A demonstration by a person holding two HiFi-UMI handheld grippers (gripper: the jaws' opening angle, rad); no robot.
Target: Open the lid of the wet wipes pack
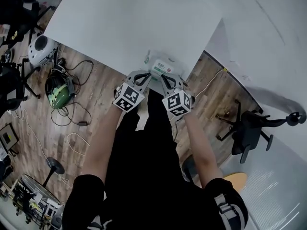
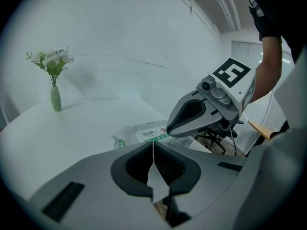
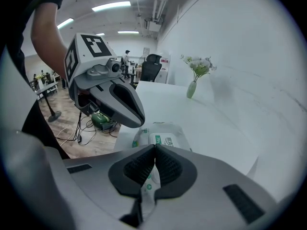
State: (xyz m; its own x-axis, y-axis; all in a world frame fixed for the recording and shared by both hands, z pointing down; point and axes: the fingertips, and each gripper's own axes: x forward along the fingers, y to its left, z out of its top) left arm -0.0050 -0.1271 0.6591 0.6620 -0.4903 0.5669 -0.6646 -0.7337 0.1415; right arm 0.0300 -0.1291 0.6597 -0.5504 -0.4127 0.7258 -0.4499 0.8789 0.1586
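The wet wipes pack (image 1: 159, 67), white with a green label, lies flat at the near corner of the white table (image 1: 120, 28). Both grippers hang side by side just at its near end. My left gripper (image 1: 147, 77) has its jaws shut, tips meeting (image 2: 153, 143) just short of the pack (image 2: 144, 134). My right gripper (image 1: 163, 79) is shut too, over the near end of the pack (image 3: 165, 137). Some of the film shows through the gap below its pads. Whether it pinches the film I cannot tell. The lid lies flat.
A green vase of flowers (image 2: 55, 98) stands far back on the table. The table edge runs right under the grippers. On the wooden floor are a green helmet (image 1: 58, 92), loose cables (image 1: 76, 123) and an office chair (image 1: 249, 128).
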